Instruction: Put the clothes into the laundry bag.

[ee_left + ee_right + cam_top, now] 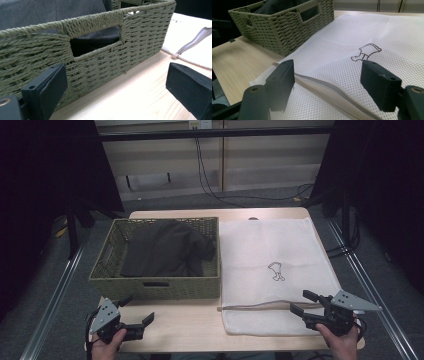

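One green woven rectangular basket (156, 290). One dark folded cloth garment (167, 249) inside. One white mesh zippered bag (275, 270). Two black hand-held grippers: left (136, 316), right (299, 302). One wooden surface (185, 325).

I saw a pale wooden table (200, 330) on grey carpet (45, 270), black curtains (45, 165) at both sides, cables (210, 180) trailing down the far wall (270, 160).

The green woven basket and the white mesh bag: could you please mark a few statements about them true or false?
1. The green woven basket holds a dark folded garment. True.
2. The white mesh laundry bag lies left of the basket. False: it lies to its right.
3. The left gripper clamps the basket's handle. False: its jaws are open, apart from the basket.
4. The right gripper hovers open over the bag's zipper. True.
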The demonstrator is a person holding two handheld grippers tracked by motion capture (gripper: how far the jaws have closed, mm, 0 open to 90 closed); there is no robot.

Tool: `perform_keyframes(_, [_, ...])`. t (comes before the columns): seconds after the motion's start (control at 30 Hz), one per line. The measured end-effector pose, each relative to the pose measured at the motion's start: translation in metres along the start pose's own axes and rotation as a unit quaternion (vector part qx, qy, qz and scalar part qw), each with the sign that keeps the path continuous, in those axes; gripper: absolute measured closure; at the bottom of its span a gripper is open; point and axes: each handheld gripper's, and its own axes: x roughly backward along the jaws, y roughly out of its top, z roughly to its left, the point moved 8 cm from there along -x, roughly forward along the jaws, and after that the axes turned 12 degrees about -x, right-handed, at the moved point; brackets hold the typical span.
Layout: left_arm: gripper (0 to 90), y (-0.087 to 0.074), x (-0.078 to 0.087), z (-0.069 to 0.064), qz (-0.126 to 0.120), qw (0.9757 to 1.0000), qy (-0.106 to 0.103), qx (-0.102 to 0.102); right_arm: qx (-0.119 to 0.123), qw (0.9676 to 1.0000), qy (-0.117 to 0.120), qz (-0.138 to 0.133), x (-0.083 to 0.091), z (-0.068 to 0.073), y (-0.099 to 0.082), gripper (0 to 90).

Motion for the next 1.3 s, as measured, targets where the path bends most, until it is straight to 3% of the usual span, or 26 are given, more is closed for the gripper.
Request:
perform_keyframes(0.13, [3.7,-0.001,-0.002,0.0,0.011,0.9999,-0.001,-0.013,0.004,0.9999,0.001,0.014,-0.004,0.003,-0.002,26.6])
perform_keyframes(0.2, [3.4,-0.001,-0.002,0.001,0.015,0.9998,0.003,-0.015,0.006,0.9996,0.015,0.023,-0.006,0.007,-0.003,21.2])
perform_keyframes(0.37, [2.8,-0.001,-0.003,0.002,0.013,0.9999,0.003,-0.006,0.009,0.9986,0.026,0.045,-0.009,0.011,-0.005,26.6])
perform_keyframes(0.43, [2.9,-0.002,-0.005,0.003,0.017,0.9998,0.002,-0.014,0.026,0.9974,0.006,0.066,-0.012,0.008,-0.005,31.3])
perform_keyframes(0.47, [2.8,-0.002,-0.006,0.003,0.02,0.9997,0.002,-0.011,0.046,0.9948,-0.003,0.091,-0.02,0.005,-0.004,34.6])
perform_keyframes(0.5, [2.8,-0.002,-0.006,0.003,0.019,0.9998,0.002,-0.005,0.046,0.9948,-0.003,0.091,-0.02,0.005,-0.004,34.6])
perform_keyframes(0.57, [3.2,-0.002,-0.007,0.005,0.023,0.9996,0.001,-0.014,0.041,0.9943,0.003,0.099,-0.026,0.002,0.0,37.7])
perform_keyframes(0.7, [3.4,-0.004,-0.007,0.007,0.027,0.9996,-0.001,-0.007,0.057,0.991,-0.009,0.121,-0.034,-0.005,0.004,41.8])
perform_keyframes(0.73, [3.4,-0.004,-0.007,0.006,0.027,0.9996,-0.003,-0.007,0.066,0.9879,-0.013,0.14,-0.038,-0.01,0.004,42.4])
perform_keyframes(0.8, [3.4,-0.004,-0.007,0.005,0.028,0.9995,-0.004,-0.013,0.067,0.9868,-0.014,0.147,-0.041,-0.013,0.003,41.8])
perform_keyframes(0.83, [3.4,-0.003,-0.007,0.003,0.028,0.9995,-0.008,-0.016,0.07,0.9846,-0.023,0.159,-0.044,-0.017,0.001,41.4])
perform_keyframes(0.93, [3.4,-0.001,-0.005,0.001,0.025,0.9993,-0.013,-0.026,0.074,0.9766,-0.025,0.2,-0.054,-0.024,-0.007,40.5])
perform_keyframes(0.97, [3.7,-0.001,-0.005,0.0,0.024,0.9993,-0.017,-0.024,0.076,0.9753,-0.024,0.206,-0.056,-0.025,-0.009,40.5])
perform_keyframes(1.0, [3.8,-0.001,-0.006,0.0,0.023,0.9994,-0.016,-0.023,0.081,0.9699,-0.029,0.228,-0.06,-0.027,-0.012,39.4])
perform_keyframes(1.03, [3.8,-0.002,-0.006,0.0,0.026,0.9993,-0.016,-0.023,0.081,0.9699,-0.029,0.228,-0.06,-0.027,-0.012,39.4])
perform_keyframes(1.1, [3.8,-0.003,-0.008,0.0,0.026,0.9993,-0.022,-0.017,0.092,0.9644,-0.034,0.246,-0.064,-0.029,-0.013,36.6])
perform_keyframes(1.2, [3.8,-0.003,-0.007,0.001,0.029,0.9992,-0.02,-0.02,0.096,0.9637,-0.038,0.246,-0.067,-0.033,-0.014,32.2])
perform_keyframes(1.3, [3.8,-0.003,-0.006,0.001,0.026,0.9992,-0.023,-0.018,0.104,0.9608,-0.038,0.254,-0.07,-0.032,-0.021,28.3])
